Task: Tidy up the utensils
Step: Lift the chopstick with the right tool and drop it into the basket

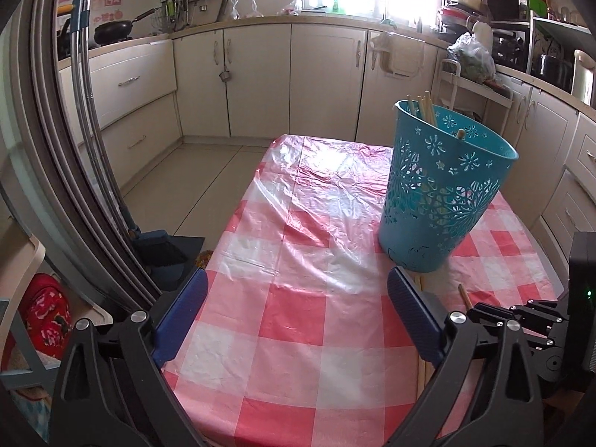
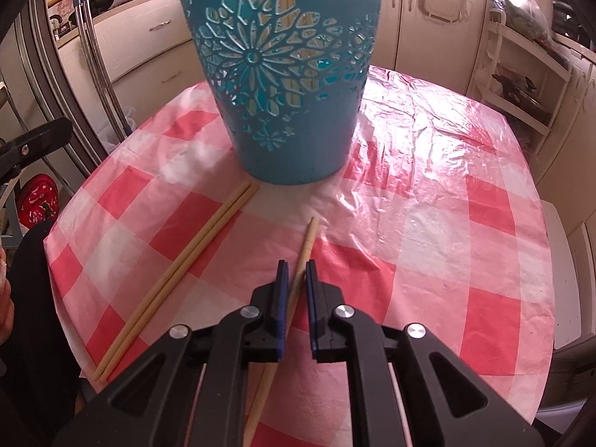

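My right hand-held gripper [image 2: 297, 266] hides the middle of the single chopstick [image 2: 307, 234] it is clenched on; only the blunt end ahead of the pads and a stretch running back under the frame show. In the left view my own right finger [image 1: 409, 313] covers most of the chopstick pair [image 2: 175, 273], leaving slivers visible. My left hand-held gripper [image 1: 298, 298] hangs tilted down over the surface [image 1: 298, 372] with its ribbed blue pads spread wide and nothing between them. The pair lies flat, side by side, pale wood, tips close to the foot of the teal basket [image 1: 443, 190]. That basket is thin plastic pierced with flower cut-outs, upright on the crinkled glossy red-and-white checked cover, more chopsticks [image 1: 422, 106] leaning inside.
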`<state>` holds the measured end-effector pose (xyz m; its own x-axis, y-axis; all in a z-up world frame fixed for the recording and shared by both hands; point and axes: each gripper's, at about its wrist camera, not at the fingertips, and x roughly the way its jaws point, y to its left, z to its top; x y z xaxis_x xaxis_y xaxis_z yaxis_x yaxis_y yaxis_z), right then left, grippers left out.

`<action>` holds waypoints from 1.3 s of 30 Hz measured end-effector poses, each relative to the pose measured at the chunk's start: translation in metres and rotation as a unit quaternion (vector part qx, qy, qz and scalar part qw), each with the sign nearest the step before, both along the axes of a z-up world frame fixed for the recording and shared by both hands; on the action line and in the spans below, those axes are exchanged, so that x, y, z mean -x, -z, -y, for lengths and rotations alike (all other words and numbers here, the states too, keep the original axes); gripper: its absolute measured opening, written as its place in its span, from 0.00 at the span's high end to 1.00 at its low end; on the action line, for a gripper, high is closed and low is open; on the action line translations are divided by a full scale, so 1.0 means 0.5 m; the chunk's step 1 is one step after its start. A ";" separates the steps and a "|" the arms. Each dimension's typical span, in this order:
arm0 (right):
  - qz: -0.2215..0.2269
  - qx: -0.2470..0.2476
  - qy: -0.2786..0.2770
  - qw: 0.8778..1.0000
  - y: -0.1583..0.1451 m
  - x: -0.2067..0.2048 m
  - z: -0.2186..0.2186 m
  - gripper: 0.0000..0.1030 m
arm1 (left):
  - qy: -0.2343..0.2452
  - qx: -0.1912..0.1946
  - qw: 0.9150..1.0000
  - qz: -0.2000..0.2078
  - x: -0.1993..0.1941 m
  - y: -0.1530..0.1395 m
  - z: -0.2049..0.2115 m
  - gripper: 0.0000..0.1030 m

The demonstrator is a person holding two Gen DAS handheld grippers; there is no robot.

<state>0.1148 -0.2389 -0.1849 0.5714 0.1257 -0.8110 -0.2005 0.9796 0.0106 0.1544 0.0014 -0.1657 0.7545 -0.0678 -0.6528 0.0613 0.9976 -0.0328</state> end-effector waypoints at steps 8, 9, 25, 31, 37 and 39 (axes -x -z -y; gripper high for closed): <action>0.000 -0.029 0.004 1.000 -0.004 0.007 0.013 0.95 | 0.012 -0.014 1.000 -0.010 0.001 0.010 0.018 0.09; -0.001 -0.042 0.006 0.999 -0.008 0.008 0.021 0.95 | 0.013 -0.014 1.000 -0.012 0.001 0.012 0.019 0.09; 0.079 -0.234 -0.030 0.969 -0.134 0.056 0.066 0.95 | 0.010 -0.011 1.000 -0.027 -0.007 0.027 0.013 0.09; 0.123 -0.283 -0.052 0.950 -0.203 0.063 0.069 0.95 | 0.011 -0.013 0.999 -0.027 -0.006 0.027 0.015 0.09; 0.207 -0.317 -0.059 0.924 -0.332 0.039 0.076 0.95 | 0.013 -0.015 0.999 -0.029 -0.004 0.028 0.020 0.09; 0.241 -0.318 -0.053 0.915 -0.373 0.021 0.072 0.95 | 0.014 -0.015 0.999 -0.030 -0.005 0.030 0.023 0.09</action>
